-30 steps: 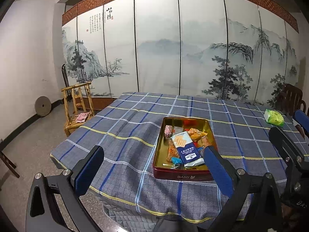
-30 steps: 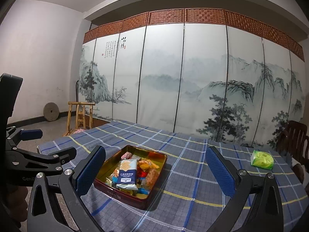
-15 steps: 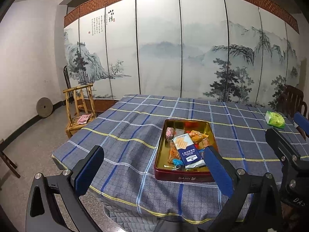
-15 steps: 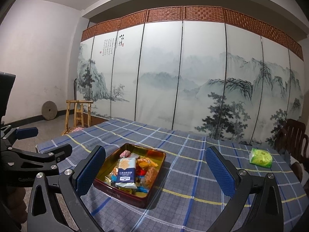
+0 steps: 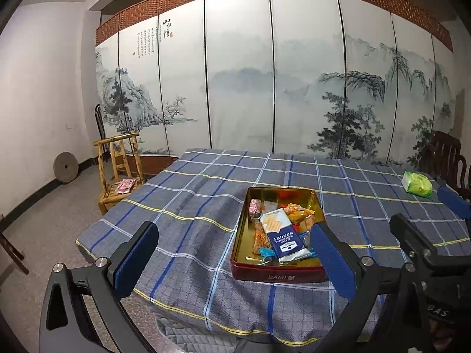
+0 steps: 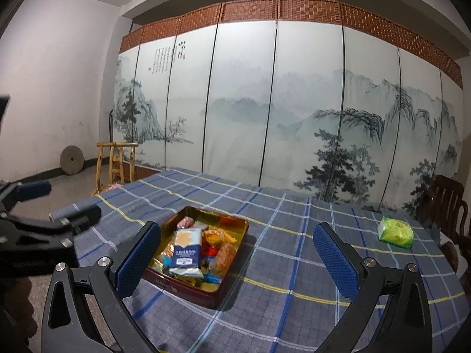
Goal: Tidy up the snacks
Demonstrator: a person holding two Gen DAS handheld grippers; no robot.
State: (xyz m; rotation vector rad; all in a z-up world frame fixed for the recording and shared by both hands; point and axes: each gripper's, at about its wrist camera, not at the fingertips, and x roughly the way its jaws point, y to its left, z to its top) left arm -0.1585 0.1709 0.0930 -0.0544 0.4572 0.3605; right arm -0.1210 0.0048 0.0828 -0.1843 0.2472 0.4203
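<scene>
Both claws have drawn back slightly from the tin (image 5: 279,275).

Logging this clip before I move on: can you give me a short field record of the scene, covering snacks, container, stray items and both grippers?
container: open red tin, gold inside, on the checked tablecloth
contents: blue-and-white cracker pack on top of mixed wrapped snacks
stray item: green packet at the table's far right, outside the tin
left gripper: jaws wide open, empty, short of the tin
right gripper: jaws wide open, empty
</scene>
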